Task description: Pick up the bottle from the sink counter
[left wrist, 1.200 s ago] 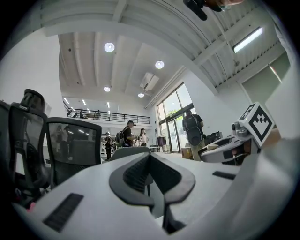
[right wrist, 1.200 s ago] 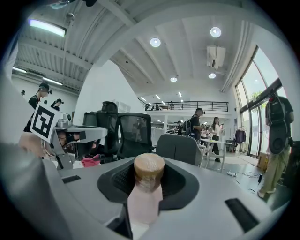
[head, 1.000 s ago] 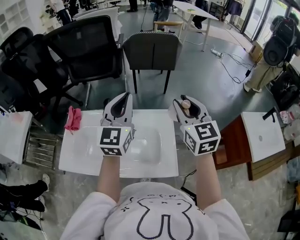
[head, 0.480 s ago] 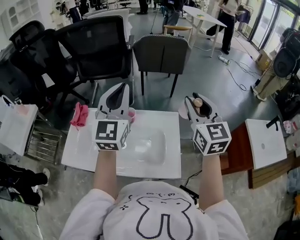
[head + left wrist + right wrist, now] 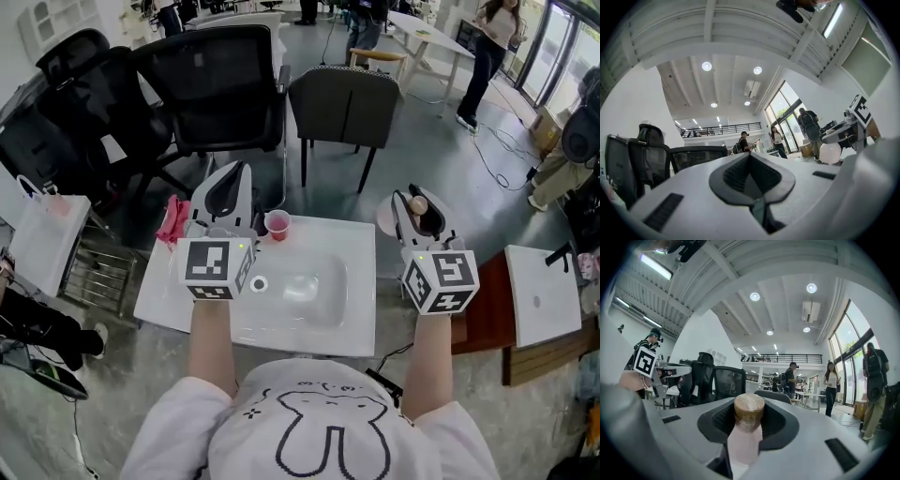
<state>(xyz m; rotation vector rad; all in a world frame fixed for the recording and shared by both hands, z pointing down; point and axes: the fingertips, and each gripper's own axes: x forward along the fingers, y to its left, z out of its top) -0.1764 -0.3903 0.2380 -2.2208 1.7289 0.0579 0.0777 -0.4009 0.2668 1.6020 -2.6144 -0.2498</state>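
My right gripper [image 5: 421, 214] is shut on the bottle [image 5: 419, 204], held in the air past the right edge of the white sink counter [image 5: 361, 323]. In the right gripper view the bottle [image 5: 745, 441] has a pale pink body and a brown wrapped cap and stands between the jaws of that gripper [image 5: 747, 425]. My left gripper [image 5: 228, 195] hovers over the counter's back left part, shut and with nothing in it. In the left gripper view its jaws [image 5: 752, 176] meet, and the bottle's pale base [image 5: 830, 153] shows at the far right.
A pink cup [image 5: 277, 225] stands at the counter's back edge, just right of the left gripper. A pink cloth [image 5: 172, 220] lies at the back left corner. Black office chairs [image 5: 216, 84] and a grey chair [image 5: 342, 108] stand behind. A white slab [image 5: 544, 295] lies at the right.
Both grippers have risen, the left one more and away from me. The pink cup, hidden behind the left gripper before, now shows beside it. The bottle stays in the right gripper.
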